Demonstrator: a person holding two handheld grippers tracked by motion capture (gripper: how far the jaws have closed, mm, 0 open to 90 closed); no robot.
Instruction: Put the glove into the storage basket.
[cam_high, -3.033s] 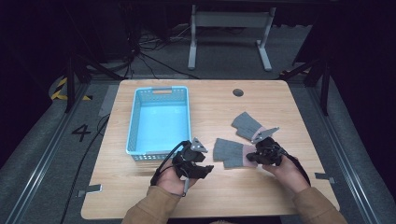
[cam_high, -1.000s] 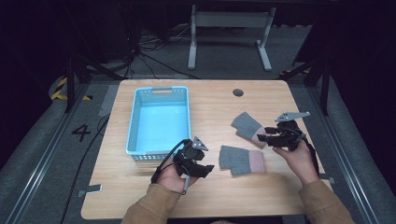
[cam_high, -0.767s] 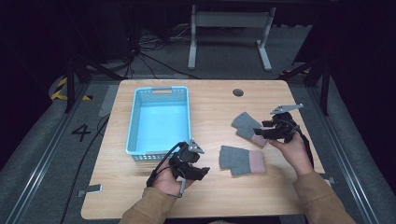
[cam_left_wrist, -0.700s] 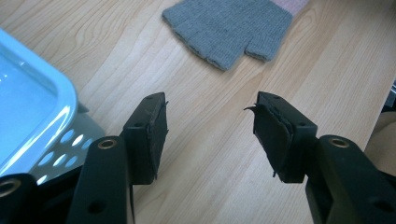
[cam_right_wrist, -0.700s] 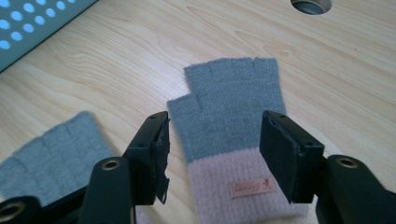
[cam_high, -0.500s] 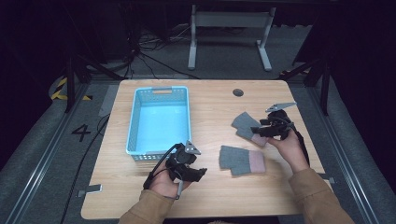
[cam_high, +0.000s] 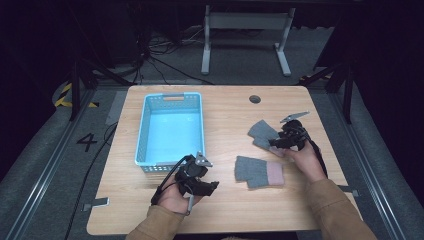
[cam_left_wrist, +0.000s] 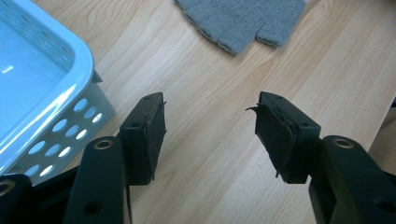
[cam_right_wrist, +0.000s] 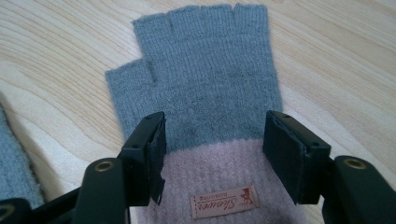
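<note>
Overhead, both gloves show; right hand-held gripper (cam_right_wrist: 212, 156) gapes over one glove's (cam_right_wrist: 201, 84) label (cam_right_wrist: 224, 203); left (cam_left_wrist: 210, 135) open.

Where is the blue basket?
In the high view the blue basket sits on the left half of the table, just beyond the left gripper, with the two gloves off to its right.
</note>
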